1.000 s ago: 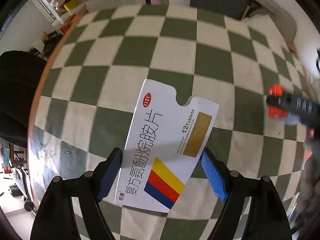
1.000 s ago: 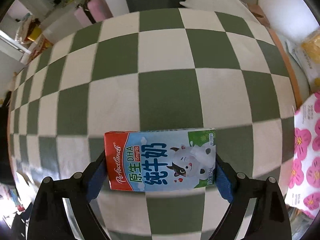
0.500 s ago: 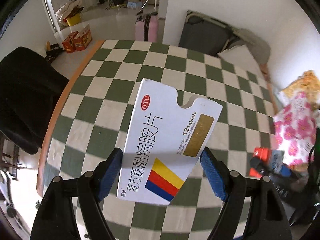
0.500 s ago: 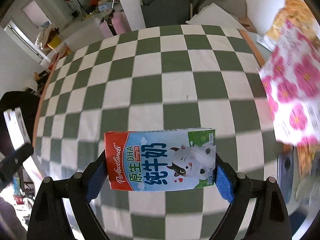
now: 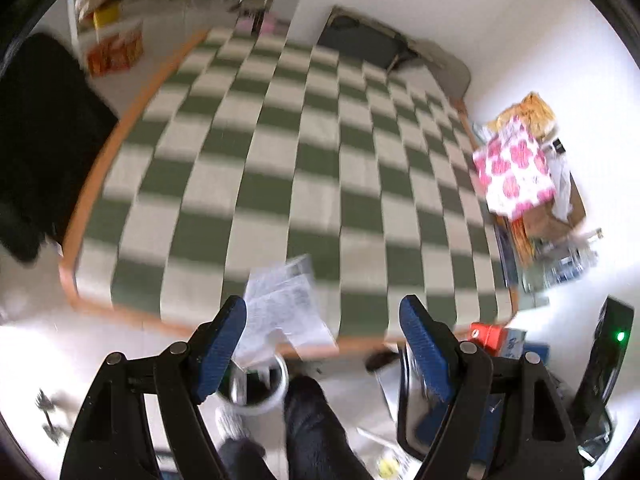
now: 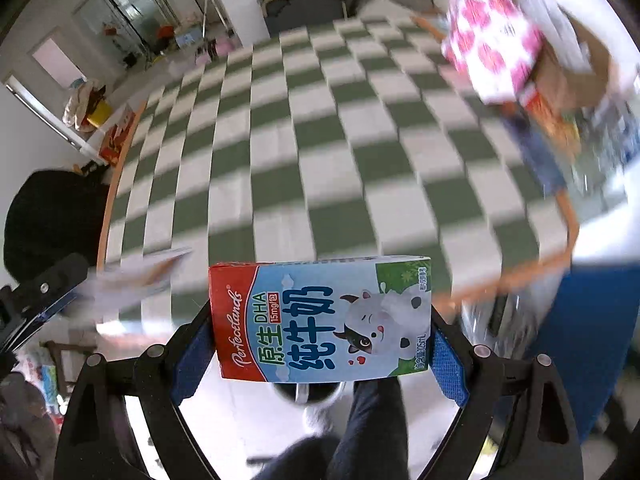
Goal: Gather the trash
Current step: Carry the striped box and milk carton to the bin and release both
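Dropping trash into the bin (image 5: pixel 256 390) on the floor below the table (image 5: pixel 280 184) edge looks like the step in hand. Left gripper (image 5: pixel 322 354) stands wide, nothing between its pads; the medicine box (image 5: pixel 282 312), blurred, is apart from them and seems to be falling toward the bin's mouth. Right gripper (image 6: pixel 320 354) is clamped on the milk carton (image 6: pixel 322 322) by its short ends, held level above the floor, with the bin only partly seen under it. To do this well, centre the carton over the rim first, lower it near, then part the jaws cleanly.
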A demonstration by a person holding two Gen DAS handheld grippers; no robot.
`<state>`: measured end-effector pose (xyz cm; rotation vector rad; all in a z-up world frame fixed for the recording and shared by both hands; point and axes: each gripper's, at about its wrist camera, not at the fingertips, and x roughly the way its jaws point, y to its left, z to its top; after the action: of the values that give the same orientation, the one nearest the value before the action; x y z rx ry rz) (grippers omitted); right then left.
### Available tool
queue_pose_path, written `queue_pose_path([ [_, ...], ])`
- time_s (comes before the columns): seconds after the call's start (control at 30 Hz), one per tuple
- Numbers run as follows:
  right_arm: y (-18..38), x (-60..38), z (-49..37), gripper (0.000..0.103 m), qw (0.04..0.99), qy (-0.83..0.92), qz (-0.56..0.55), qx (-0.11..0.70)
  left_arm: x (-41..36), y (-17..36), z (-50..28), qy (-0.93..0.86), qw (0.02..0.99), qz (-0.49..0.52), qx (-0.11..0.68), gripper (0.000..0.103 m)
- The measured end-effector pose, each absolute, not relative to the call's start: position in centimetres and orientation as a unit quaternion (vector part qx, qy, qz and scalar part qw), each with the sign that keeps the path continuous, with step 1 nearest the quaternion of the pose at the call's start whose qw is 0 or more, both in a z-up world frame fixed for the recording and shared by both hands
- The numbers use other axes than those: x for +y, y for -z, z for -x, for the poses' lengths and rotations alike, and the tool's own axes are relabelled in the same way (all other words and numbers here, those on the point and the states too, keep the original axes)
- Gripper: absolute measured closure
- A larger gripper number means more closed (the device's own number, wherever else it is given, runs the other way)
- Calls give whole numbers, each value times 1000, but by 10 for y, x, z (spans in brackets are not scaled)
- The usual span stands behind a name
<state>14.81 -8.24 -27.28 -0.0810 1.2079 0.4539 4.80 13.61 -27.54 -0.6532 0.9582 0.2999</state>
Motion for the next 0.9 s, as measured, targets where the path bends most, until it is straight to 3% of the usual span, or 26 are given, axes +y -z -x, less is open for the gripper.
queue_pose_path([
  [0.2, 365, -107, -75, 10, 747, -209, 43, 629, 115, 372, 3, -141, 770, 358, 509, 26],
  [0.5, 604, -108, -62, 10, 669, -207, 40, 712, 97, 571, 10, -215, 712, 287, 603, 24],
  [0.57, 650, -102, -64, 10, 662, -212, 46, 718, 101, 629, 9, -237, 693, 270, 625, 20],
  [0.67, 709, -91, -69, 9, 657, -220, 62, 718, 106, 687, 13, -245, 674, 271, 642, 2],
  [0.73, 748, -84, -71, 9, 646, -227, 63, 726, 109, 721, 17, -254, 662, 272, 650, 1],
  [0.8, 774, -77, -73, 0, 631, -238, 46, 737, 113, 746, 20, -257, 657, 273, 654, 1],
  [0.9, 802, -70, -73, 0, 622, -250, 41, 741, 115, 767, 24, -260, 655, 269, 657, 1],
])
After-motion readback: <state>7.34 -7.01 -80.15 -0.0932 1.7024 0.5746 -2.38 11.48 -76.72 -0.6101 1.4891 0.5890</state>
